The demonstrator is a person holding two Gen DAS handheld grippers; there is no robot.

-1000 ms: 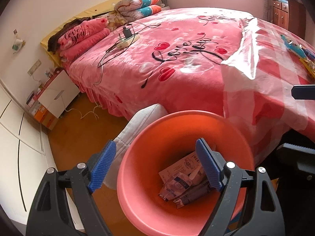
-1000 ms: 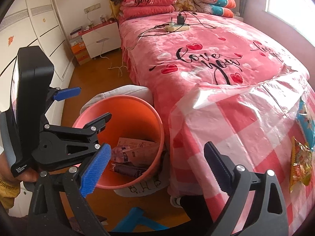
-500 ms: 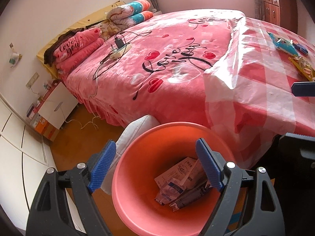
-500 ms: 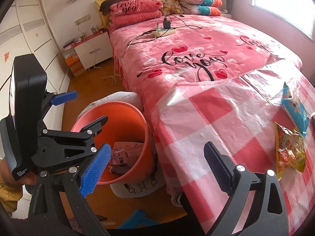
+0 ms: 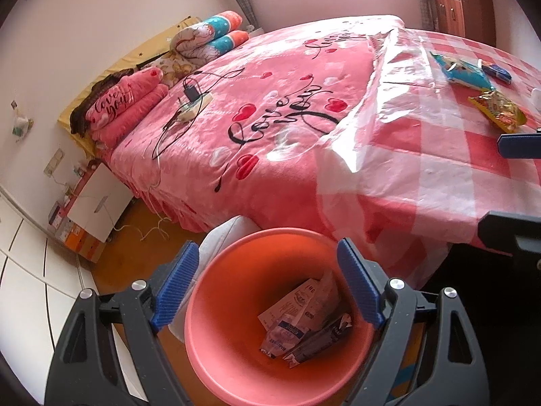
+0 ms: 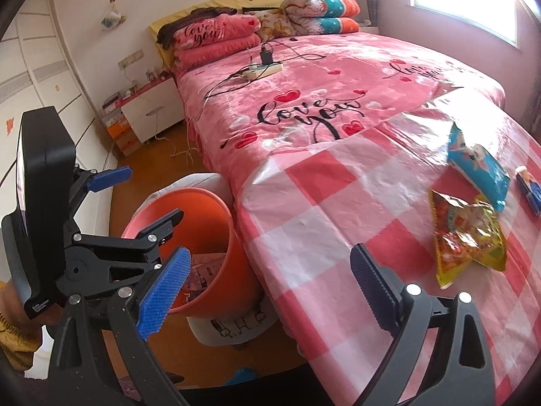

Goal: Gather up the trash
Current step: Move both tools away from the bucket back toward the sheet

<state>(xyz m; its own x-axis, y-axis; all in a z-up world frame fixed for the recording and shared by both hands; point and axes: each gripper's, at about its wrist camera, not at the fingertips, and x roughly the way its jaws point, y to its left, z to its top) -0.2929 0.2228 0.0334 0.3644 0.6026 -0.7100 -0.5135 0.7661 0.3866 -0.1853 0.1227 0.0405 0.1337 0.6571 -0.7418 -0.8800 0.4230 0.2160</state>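
In the left wrist view, the left gripper (image 5: 267, 286) has its jaws wide apart with nothing between the pads; it points down over the orange bin (image 5: 236, 365), whose open mouth sits directly below and between the fingers. Crumpled wrappers (image 5: 304, 324) lie in the bin's bottom, nearer the right finger. Ahead of the gripper and beyond the bin stretches the bed (image 5: 270, 101) with a power strip (image 5: 194, 108) on it, well ahead and to the left. Ahead and to the right lies the checked cloth (image 5: 439, 155), carrying a blue packet (image 5: 463, 72) and a yellow packet (image 5: 497, 110), both far from this gripper.

In the right wrist view, the right gripper (image 6: 270, 287) also stands with jaws spread wide and nothing held. To its left sits the bin (image 6: 236, 253), just beside the left finger, with the left gripper (image 6: 135, 223) hanging over its rim. Straight ahead and under the right finger lies the cloth (image 6: 321, 203). To the right of the right finger, near but apart from it, lies the yellow packet (image 6: 470, 237); beyond that, touching its far end, is the blue packet (image 6: 476, 165). A small blue box (image 6: 529, 186) lies at the far right.
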